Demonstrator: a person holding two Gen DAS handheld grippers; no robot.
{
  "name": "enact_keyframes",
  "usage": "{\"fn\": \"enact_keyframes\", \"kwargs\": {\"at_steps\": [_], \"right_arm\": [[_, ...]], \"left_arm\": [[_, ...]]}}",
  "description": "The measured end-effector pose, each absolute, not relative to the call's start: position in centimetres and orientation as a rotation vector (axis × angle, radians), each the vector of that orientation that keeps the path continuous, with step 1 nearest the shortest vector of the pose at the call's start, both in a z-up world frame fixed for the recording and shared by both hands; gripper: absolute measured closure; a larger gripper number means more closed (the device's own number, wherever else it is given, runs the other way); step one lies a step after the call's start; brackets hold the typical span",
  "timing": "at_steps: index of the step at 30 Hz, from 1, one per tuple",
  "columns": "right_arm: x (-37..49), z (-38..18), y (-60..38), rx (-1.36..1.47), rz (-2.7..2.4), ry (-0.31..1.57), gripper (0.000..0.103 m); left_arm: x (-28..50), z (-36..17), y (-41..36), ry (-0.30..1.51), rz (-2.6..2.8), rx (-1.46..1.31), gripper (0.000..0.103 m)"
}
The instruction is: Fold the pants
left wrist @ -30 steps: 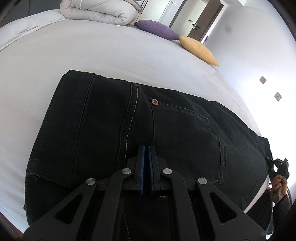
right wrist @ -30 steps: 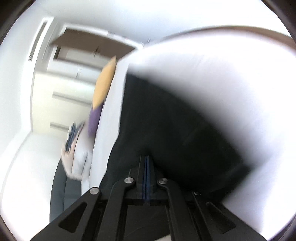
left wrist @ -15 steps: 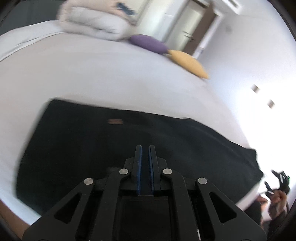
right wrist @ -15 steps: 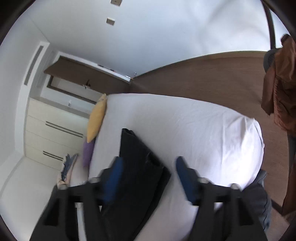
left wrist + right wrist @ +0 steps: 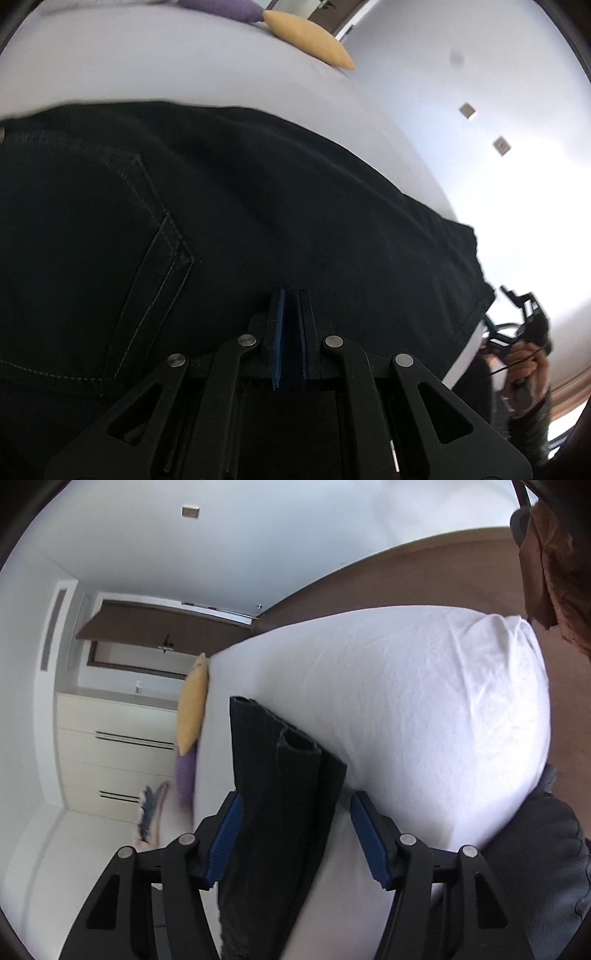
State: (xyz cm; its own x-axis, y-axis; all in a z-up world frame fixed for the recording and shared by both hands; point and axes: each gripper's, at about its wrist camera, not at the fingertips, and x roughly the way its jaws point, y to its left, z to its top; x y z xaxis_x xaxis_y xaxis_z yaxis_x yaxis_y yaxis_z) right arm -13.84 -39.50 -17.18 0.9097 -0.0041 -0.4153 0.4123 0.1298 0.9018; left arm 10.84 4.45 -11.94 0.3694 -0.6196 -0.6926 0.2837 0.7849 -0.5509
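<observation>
Black jeans (image 5: pixel 258 203) lie folded lengthwise on the white bed (image 5: pixel 184 66), back pocket at the left, hem at the right. My left gripper (image 5: pixel 290 291) hovers low over the thigh part, shut, with nothing seen between its blue pads. At the right edge of the left wrist view a hand holds my right gripper (image 5: pixel 517 317) just beyond the hem. In the right wrist view the leg ends of the jeans (image 5: pixel 258 738) lie on the bed (image 5: pixel 424 701). My right gripper (image 5: pixel 295 797) frames them with its jaws wide and closing, and its pads (image 5: pixel 225 830) press on nothing.
A yellow pillow (image 5: pixel 310 40) and a purple pillow (image 5: pixel 221 7) sit at the bed's far end. The right wrist view shows the yellow pillow (image 5: pixel 192 709), white drawers (image 5: pixel 110 738), brown floor (image 5: pixel 406 572), a brown garment (image 5: pixel 554 572) hanging at the right, and dark grey cloth (image 5: pixel 546 867) below the bed corner.
My left gripper has slid right along the jeans, from the waistband past the back pocket. My right gripper went from shut at the leg ends to open and drew back a little.
</observation>
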Motion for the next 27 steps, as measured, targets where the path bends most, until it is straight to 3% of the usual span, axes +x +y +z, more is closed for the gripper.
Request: {"fn": "enact_keyframes", "kwargs": {"at_steps": [3, 7, 10, 19, 27], "right_arm": [[-12.9, -17.3, -39.6, 1.421, -0.284, 0.332, 0.049], [-11.9, -17.7, -40.0, 1.428, -0.267, 0.341, 0.077], [-11.9, -18.6, -40.3, 1.463, -0.259, 0.331, 0.091], [-11.0, -17.3, -39.6, 1.337, -0.304, 0.388, 0.096], [-7.2, -10.7, -33.6, 0.874, -0.3, 0.521, 0.096]], "left_arm": [[10.6, -12.9, 4.4, 1.048, -0.597, -0.362, 0.097], [9.7, -13.9, 4.9, 1.037, -0.59, -0.345, 0.097], [9.5, -14.2, 5.1, 1.035, -0.593, -0.352, 0.097], [9.2, -13.9, 4.7, 1.032, -0.594, -0.361, 0.097], [9.4, -13.3, 7.3, 1.022, -0.586, -0.379, 0.097]]}}
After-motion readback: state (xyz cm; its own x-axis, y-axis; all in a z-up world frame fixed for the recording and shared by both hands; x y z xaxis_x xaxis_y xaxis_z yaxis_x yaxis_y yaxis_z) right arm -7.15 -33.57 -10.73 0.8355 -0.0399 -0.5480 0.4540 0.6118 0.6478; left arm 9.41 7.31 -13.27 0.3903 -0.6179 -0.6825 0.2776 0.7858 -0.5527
